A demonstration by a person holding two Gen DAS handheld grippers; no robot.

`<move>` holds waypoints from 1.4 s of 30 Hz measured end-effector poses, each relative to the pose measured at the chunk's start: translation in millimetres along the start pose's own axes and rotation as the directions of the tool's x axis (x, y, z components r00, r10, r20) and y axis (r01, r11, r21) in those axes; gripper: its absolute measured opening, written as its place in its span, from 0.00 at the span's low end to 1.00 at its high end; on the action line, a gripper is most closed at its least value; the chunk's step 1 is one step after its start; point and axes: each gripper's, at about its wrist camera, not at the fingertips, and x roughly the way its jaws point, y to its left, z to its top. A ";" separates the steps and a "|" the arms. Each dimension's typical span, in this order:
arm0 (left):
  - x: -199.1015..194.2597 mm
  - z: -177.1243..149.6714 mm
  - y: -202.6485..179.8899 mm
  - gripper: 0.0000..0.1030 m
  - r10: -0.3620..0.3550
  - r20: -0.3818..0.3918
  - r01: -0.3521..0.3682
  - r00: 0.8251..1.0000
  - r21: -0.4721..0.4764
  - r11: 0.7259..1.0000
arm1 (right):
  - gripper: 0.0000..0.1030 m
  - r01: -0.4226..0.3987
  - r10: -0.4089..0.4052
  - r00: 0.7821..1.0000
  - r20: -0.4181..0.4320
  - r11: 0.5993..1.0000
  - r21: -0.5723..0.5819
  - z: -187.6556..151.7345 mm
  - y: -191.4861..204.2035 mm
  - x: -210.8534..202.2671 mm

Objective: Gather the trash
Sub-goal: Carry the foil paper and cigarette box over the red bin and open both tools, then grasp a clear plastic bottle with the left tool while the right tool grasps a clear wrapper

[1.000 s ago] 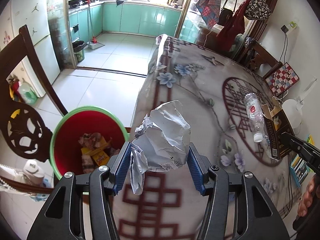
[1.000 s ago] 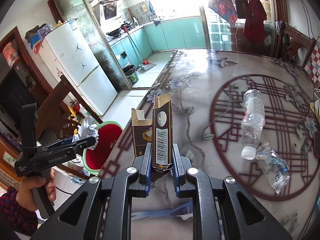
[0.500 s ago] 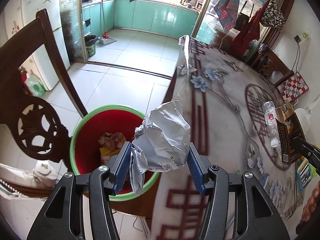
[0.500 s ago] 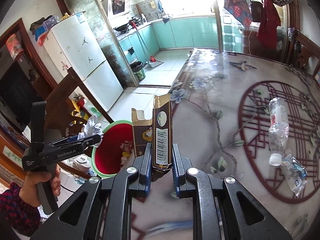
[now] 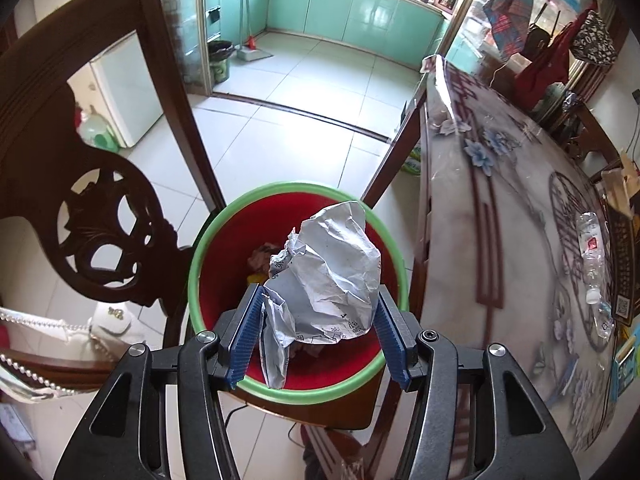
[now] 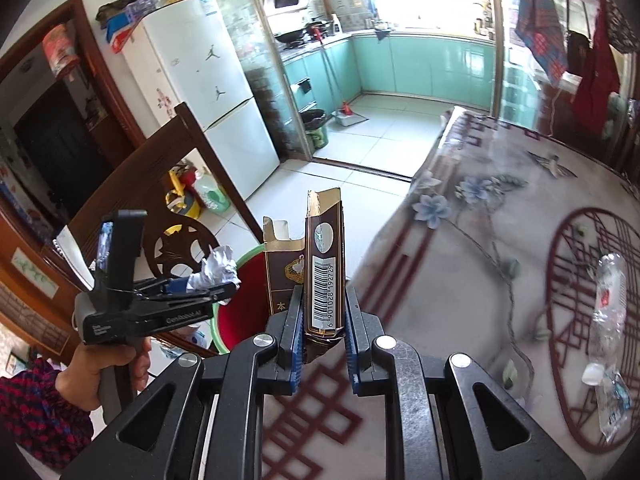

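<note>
The left gripper (image 5: pixel 318 336) holds a crumpled ball of white paper (image 5: pixel 332 276) between its blue fingers (image 5: pixel 246 334), which stand half apart because the ball is wide. The paper hangs directly over the mouth of a red trash bin with a green rim (image 5: pixel 198 264). The bin stands on the tiled floor (image 5: pixel 280 128), between a dark carved wooden chair (image 5: pixel 100 232) and the edge of the desk (image 5: pixel 452 240). Some trash already lies at the bottom of the bin.

The right gripper (image 6: pixel 320 344) has its fingers (image 6: pixel 294 334) narrow and pressed on a flattened brown and gold carton (image 6: pixel 324 276) with a barcode, which stands upright between them, its top flap torn open. This carton is above the desk edge, near the bin (image 6: pixel 236 312). In the right wrist view, a hand (image 6: pixel 104 368) with a red and blue sleeve (image 6: pixel 36 416) holds the left gripper (image 6: pixel 224 280), and the paper ball (image 6: pixel 218 268) is over the bin.

On the flowered desk cover, well apart from both grippers, lie an empty clear plastic bottle (image 6: pixel 608 304) and a crumpled plastic wrapper (image 6: pixel 614 404) just beside its cap end.
</note>
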 end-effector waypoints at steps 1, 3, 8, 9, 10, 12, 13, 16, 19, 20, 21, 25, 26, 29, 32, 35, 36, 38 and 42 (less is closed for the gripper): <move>1.7 -0.4 2.4 0.52 0.004 -0.005 -0.004 1.000 -0.002 1.000 | 0.14 -0.009 0.009 1.000 -0.003 1.000 -0.005 2.2 3.5 3.7; 5.8 -1.2 6.0 0.52 0.013 -0.016 -0.014 1.000 -0.002 1.000 | 0.14 -0.019 0.019 1.000 -0.011 1.000 -0.023 7.0 12.0 12.0; 15.7 -2.3 18.6 0.52 0.039 -0.040 -0.040 0.998 -0.026 0.999 | 0.14 -0.052 0.049 0.998 -0.039 0.996 -0.072 15.5 31.8 34.2; 17.2 -1.9 20.5 0.52 0.042 -0.045 -0.043 0.998 -0.028 0.999 | 0.14 -0.058 0.054 0.997 -0.046 0.995 -0.080 17.1 35.3 38.2; 19.5 -2.1 22.3 0.52 0.047 -0.051 -0.048 0.998 -0.028 0.998 | 0.14 -0.063 0.059 0.997 -0.054 0.994 -0.084 18.5 37.6 43.2; 23.7 -1.5 24.8 0.52 0.055 -0.062 -0.056 0.997 -0.025 0.998 | 0.14 -0.078 0.072 0.995 -0.074 0.993 -0.089 21.1 43.2 54.5; 25.8 -1.7 26.1 0.52 0.057 -0.068 -0.058 0.996 -0.027 0.998 | 0.14 -0.090 0.082 0.993 -0.088 0.992 -0.087 22.4 45.6 62.0; 29.9 -1.6 29.4 0.52 0.056 -0.077 -0.059 0.995 -0.037 0.998 | 0.14 -0.109 0.099 0.989 -0.108 0.990 -0.092 24.2 52.2 75.8; 32.2 -1.5 30.8 0.52 0.055 -0.084 -0.059 0.995 -0.045 0.997 | 0.14 -0.123 0.111 0.987 -0.118 0.987 -0.106 25.8 56.4 85.3; 33.1 -1.0 31.3 0.54 0.055 -0.086 -0.059 0.995 -0.046 0.997 | 0.15 -0.130 0.116 0.986 -0.123 0.986 -0.108 26.3 57.8 88.6; 33.8 -1.0 31.7 0.58 0.052 -0.092 -0.057 0.994 -0.049 0.997 | 0.15 -0.135 0.120 0.984 -0.132 0.985 -0.108 27.0 57.5 92.3; 27.7 -0.2 33.9 0.72 0.053 -0.071 -0.058 0.996 -0.072 0.996 | 0.22 -0.128 0.116 0.985 -0.124 0.988 -0.091 28.6 53.0 97.8; 25.7 0.0 34.2 0.72 0.050 -0.063 -0.055 0.997 -0.077 0.995 | 0.27 -0.129 0.119 0.986 -0.119 0.988 -0.081 28.3 50.6 97.0; 19.7 0.3 34.3 0.73 0.053 -0.047 -0.057 0.997 -0.086 0.995 | 0.29 -0.125 0.117 0.987 -0.107 0.990 -0.066 25.9 43.4 91.1; 11.7 0.6 29.5 0.73 0.049 -0.027 -0.051 0.998 -0.080 0.996 | 0.29 -0.117 0.112 0.989 -0.101 0.992 -0.045 21.5 33.8 81.2; 3.3 1.1 17.1 0.73 0.035 -0.005 -0.035 0.999 -0.050 0.998 | 0.36 -0.098 0.096 0.991 -0.091 0.995 -0.019 8.8 15.0 64.1; 1.3 1.7 12.1 0.73 0.031 -0.001 -0.031 1.000 -0.039 0.999 | 0.41 -0.085 0.084 0.992 -0.089 0.996 -0.015 2.9 8.3 57.4; -2.5 2.3 0.9 0.73 0.011 0.002 -0.011 1.000 -0.019 1.000 | 0.44 -0.044 0.043 0.995 -0.092 0.999 -0.013 -11.1 -12.2 42.6; -9.1 1.1 -25.5 0.75 -0.029 0.012 0.029 1.000 0.015 0.999 | 0.44 0.095 -0.091 0.989 -0.115 0.995 0.029 -41.3 -66.8 8.4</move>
